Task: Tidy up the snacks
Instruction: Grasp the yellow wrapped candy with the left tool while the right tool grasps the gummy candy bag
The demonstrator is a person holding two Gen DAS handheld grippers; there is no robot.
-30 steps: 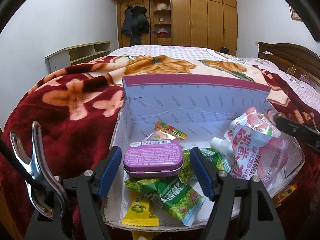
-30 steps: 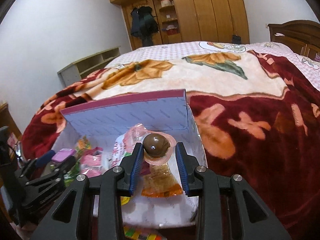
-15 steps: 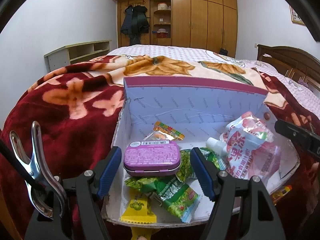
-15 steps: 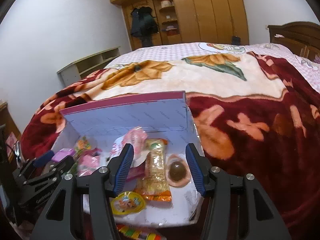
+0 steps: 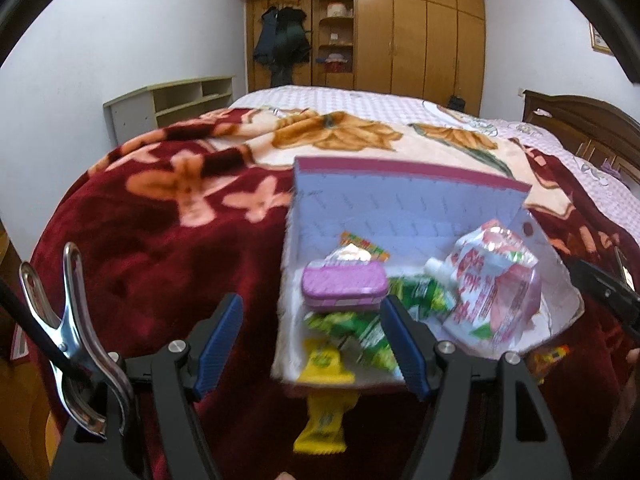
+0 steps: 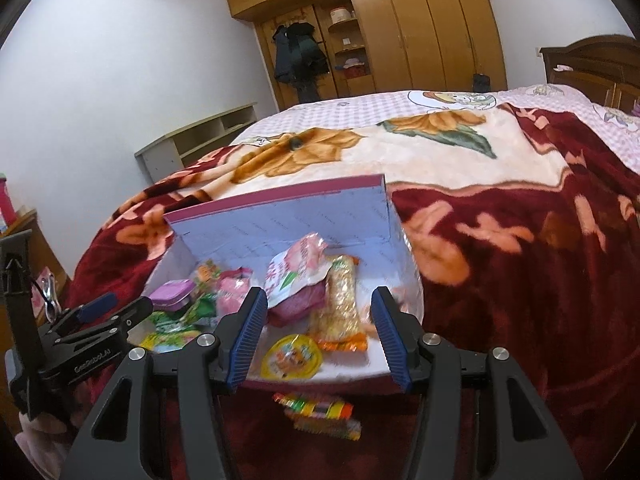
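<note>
Snacks sit in the box (image 6: 280, 216) on the blanket (image 6: 520, 264): tin (image 5: 344, 286), pouch (image 5: 492, 280), bar (image 6: 340, 300). Our right gripper (image 6: 318, 334) has just opened, nothing between its jaws; left gripper (image 5: 312, 346) apart too, empty. We judge a drop done; next, the loose candy (image 6: 316, 408) in front of the box. Bedroom, wardrobe (image 6: 400, 28) behind.

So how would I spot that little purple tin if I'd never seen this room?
Find the shallow white cardboard box with a purple rim lying on the red flowered blanket over the bed. At the box's left side, the flat rounded purple tin rests on green crinkly snack packets. It is the only hard, smooth-lidded thing among soft wrappers.
</note>
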